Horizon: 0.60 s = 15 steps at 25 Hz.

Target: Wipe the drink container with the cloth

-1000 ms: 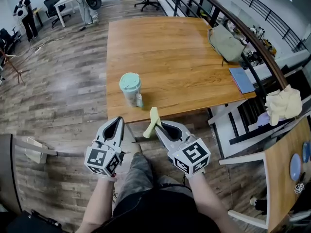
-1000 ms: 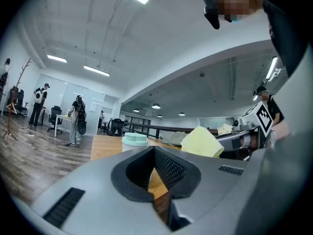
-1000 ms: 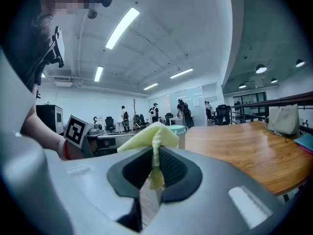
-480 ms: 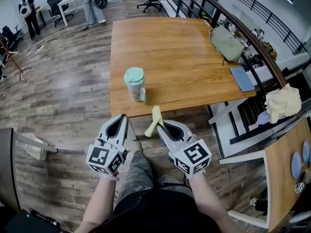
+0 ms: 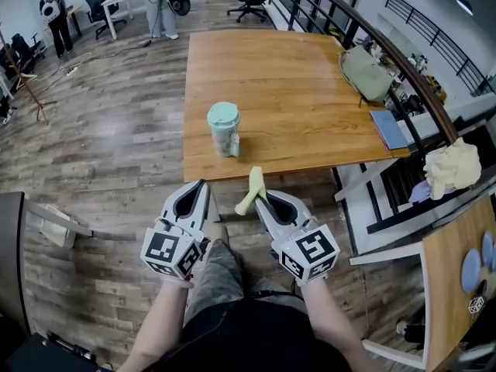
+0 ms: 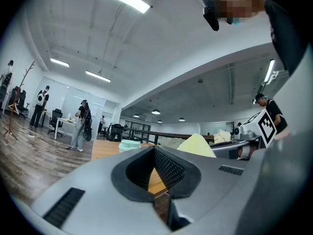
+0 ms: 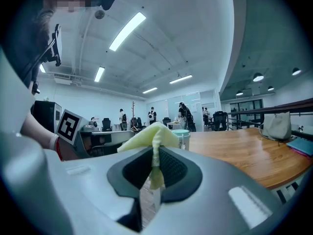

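The drink container (image 5: 224, 129), a clear cup with a mint-green lid, stands upright near the front left corner of the wooden table (image 5: 294, 91); its lid (image 7: 182, 131) also peeks over the right jaws. My right gripper (image 5: 262, 194) is shut on a pale yellow cloth (image 5: 252, 190), which pokes up from the jaw tips (image 7: 152, 136). It hovers just short of the table's front edge, below and right of the cup. My left gripper (image 5: 196, 187) is shut with nothing in it, left of the right one, off the table. The cloth (image 6: 196, 145) shows to its right.
A grey-green bag (image 5: 366, 72) and a blue notebook (image 5: 387, 128) lie at the table's right side. A railing (image 5: 403, 60) runs along the right. A chair with a cream cloth (image 5: 452, 165) stands at right. People (image 5: 51, 14) stand at desks far back left.
Both grippers have edged slightly toward the table. The view has shifted, so the cup and table sit further right in the head view. Both jaws stay shut, the cloth still held.
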Each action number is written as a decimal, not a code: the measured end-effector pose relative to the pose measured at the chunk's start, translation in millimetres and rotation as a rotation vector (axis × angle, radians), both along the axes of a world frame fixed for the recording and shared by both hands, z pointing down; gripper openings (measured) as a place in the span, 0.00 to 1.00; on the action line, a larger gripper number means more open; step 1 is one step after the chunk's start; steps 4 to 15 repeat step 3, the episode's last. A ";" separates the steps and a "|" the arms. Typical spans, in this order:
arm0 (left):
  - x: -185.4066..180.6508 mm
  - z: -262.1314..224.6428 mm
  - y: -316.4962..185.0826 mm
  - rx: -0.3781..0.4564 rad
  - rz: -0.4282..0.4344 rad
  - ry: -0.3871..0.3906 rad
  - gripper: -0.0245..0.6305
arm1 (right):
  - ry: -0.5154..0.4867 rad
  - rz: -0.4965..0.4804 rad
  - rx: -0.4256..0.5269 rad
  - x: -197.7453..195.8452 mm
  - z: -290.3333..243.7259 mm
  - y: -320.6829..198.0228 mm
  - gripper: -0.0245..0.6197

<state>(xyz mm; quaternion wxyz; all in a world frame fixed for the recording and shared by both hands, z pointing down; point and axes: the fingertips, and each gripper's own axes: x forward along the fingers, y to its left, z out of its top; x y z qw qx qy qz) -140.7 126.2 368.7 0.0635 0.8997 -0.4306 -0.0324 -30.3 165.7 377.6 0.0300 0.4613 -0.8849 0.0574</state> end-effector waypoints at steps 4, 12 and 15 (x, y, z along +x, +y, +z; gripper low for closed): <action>-2.9 2.6 7.9 -0.004 -0.006 0.000 0.03 | -0.005 0.007 0.002 -1.6 0.4 6.3 0.10; -2.9 2.6 7.9 -0.004 -0.006 0.000 0.03 | -0.005 0.007 0.002 -1.6 0.4 6.3 0.10; -2.9 2.6 7.9 -0.004 -0.006 0.000 0.03 | -0.005 0.007 0.002 -1.6 0.4 6.3 0.10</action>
